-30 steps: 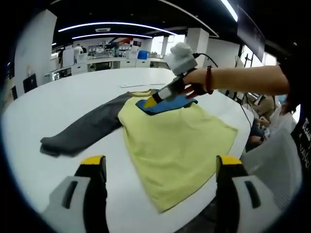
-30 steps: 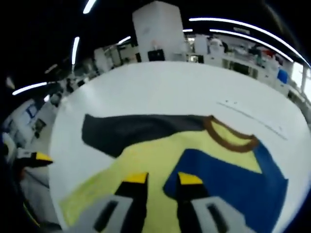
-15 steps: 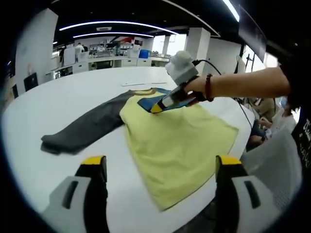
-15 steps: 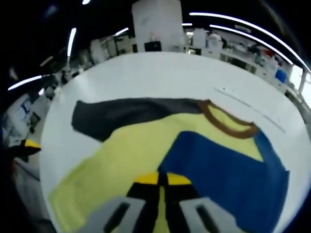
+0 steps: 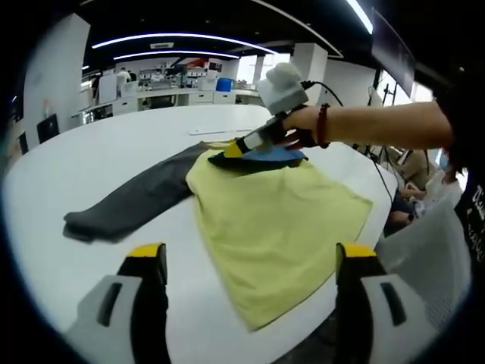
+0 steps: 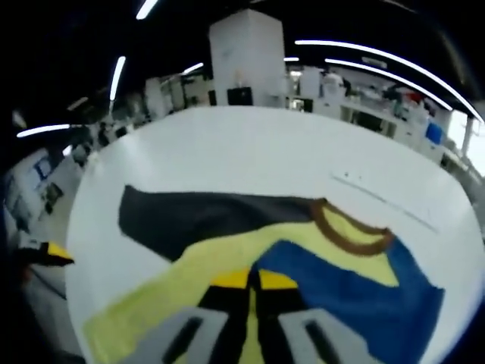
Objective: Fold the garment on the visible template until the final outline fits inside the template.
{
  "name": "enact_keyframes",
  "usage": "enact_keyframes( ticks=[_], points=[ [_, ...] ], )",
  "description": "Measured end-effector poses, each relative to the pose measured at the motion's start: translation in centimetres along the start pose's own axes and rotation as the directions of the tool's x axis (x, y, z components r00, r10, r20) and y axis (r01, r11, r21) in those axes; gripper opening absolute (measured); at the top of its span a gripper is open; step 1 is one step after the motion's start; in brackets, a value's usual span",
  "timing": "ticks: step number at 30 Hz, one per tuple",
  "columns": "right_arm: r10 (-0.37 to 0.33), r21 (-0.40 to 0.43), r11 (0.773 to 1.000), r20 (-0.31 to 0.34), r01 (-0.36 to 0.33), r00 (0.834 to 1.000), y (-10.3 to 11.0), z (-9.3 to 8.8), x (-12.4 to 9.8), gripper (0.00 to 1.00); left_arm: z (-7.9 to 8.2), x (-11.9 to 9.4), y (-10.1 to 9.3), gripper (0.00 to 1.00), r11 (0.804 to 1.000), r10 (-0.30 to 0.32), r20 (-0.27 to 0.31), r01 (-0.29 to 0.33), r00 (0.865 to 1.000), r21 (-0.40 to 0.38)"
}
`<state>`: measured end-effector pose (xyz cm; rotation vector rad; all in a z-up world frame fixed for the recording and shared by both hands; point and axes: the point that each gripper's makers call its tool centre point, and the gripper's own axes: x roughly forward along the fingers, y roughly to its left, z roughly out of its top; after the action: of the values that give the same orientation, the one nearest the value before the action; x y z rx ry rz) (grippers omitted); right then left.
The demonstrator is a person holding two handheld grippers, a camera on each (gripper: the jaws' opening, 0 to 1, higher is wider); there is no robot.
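1. Lying on the white table [image 5: 68, 174], the garment [image 5: 280, 220] is spreading ahead of the left gripper [image 5: 250, 262], whose jaws are standing apart.
2. Pinching the blue sleeve [image 6: 356, 292], the right gripper [image 6: 252, 280] is holding its jaws together; judged best: carry the sleeve low across the yellow body.

this is a large open-plan office or lab. long strip lights [image 5: 182, 38] run across a dark ceiling, white square pillars [image 6: 242, 57] stand in the room, and rows of white desks [image 5: 163, 97] with monitors line the back behind the wide white bench [image 5: 91, 159].
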<state>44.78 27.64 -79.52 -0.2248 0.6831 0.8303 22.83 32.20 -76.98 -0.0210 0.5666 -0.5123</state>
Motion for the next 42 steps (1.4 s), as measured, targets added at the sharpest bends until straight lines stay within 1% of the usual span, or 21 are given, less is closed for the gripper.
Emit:
enact_keyframes(
  ticks=[1,5,8,11,15,17,19,23,26,31,32,33,34,35,37,39,42],
  points=[
    [0.012,-0.004,1.000,0.016,-0.012,1.000,0.4,0.7,0.0,0.00,0.0,0.0,0.0,0.90,1.000,0.001,0.000,-0.001,1.000,0.000],
    [0.042,-0.023,0.999,0.043,-0.041,0.998,1.7,2.0,-0.1,0.00,-0.1,-0.1,0.1,0.90,1.000,0.004,-0.002,-0.004,1.000,-0.002],
    [0.065,-0.065,0.996,0.044,-0.062,0.997,2.8,2.3,0.0,0.00,-0.1,-0.2,0.1,0.89,1.000,0.008,-0.001,-0.008,1.000,-0.005],
    [0.084,-0.085,0.993,0.039,-0.080,0.996,3.5,2.3,0.3,0.00,-0.2,-0.2,0.2,0.89,1.000,0.011,-0.001,-0.011,1.000,-0.007],
    [0.114,-0.099,0.989,0.020,-0.112,0.993,4.9,1.4,0.4,0.00,-0.2,-0.2,0.2,0.89,1.000,0.011,-0.004,-0.011,1.000,-0.008],
    [0.120,-0.111,0.987,-0.002,-0.119,0.993,5.3,0.8,0.8,0.00,-0.3,-0.1,0.1,0.89,1.000,0.008,-0.006,-0.009,1.000,-0.008],
    [0.120,-0.119,0.985,-0.024,-0.122,0.992,5.3,0.1,1.4,0.00,-0.3,-0.1,0.0,0.89,1.000,0.006,-0.007,-0.006,1.000,-0.006],
    [0.123,-0.113,0.985,-0.050,-0.128,0.991,5.6,-1.0,1.8,0.00,-0.2,0.0,-0.1,0.90,1.000,0.004,-0.005,-0.004,1.000,-0.005],
    [0.127,-0.101,0.986,-0.069,-0.134,0.989,5.8,-1.8,2.2,0.00,-0.2,-0.1,0.0,0.90,1.000,0.006,-0.003,-0.006,1.000,0.000],
    [0.154,-0.044,0.986,-0.089,-0.158,0.984,6.2,-2.9,2.1,0.01,-0.1,-0.1,0.2,0.91,1.000,0.011,0.001,-0.011,1.000,0.003],
    [0.162,-0.044,0.985,-0.091,-0.167,0.983,6.4,-2.9,2.1,0.02,-0.1,-0.1,0.2,0.92,1.000,0.012,0.002,-0.012,1.000,0.003],
    [0.163,-0.045,0.985,-0.090,-0.168,0.982,6.4,-2.9,2.1,0.06,-0.1,-0.2,0.2,0.93,1.000,0.015,0.002,-0.015,1.000,0.004],
    [0.166,-0.045,0.984,-0.090,-0.170,0.982,6.4,-2.9,2.1,0.11,0.0,-0.2,0.2,0.94,1.000,0.018,0.002,-0.018,1.000,0.005],
    [0.171,-0.040,0.984,-0.087,-0.175,0.981,6.4,-2.8,2.0,0.19,0.0,-0.2,0.2,0.96,1.000,0.019,0.002,-0.019,1.000,0.008],
    [0.175,-0.033,0.984,-0.078,-0.178,0.982,6.3,-2.6,1.7,0.28,0.0,-0.2,0.3,0.99,1.000,0.023,0.002,-0.023,1.000,0.017],
    [0.182,-0.038,0.982,-0.078,-0.186,0.980,6.2,-2.5,1.6,0.37,0.1,-0.2,0.3,0.99,0.999,0.028,0.002,-0.028,1.000,0.022],
    [0.193,-0.015,0.981,-0.073,-0.194,0.979,5.9,-2.5,1.1,0.52,0.4,-0.2,0.4,0.99,0.999,0.034,0.010,-0.034,0.999,0.017]
  ],
)
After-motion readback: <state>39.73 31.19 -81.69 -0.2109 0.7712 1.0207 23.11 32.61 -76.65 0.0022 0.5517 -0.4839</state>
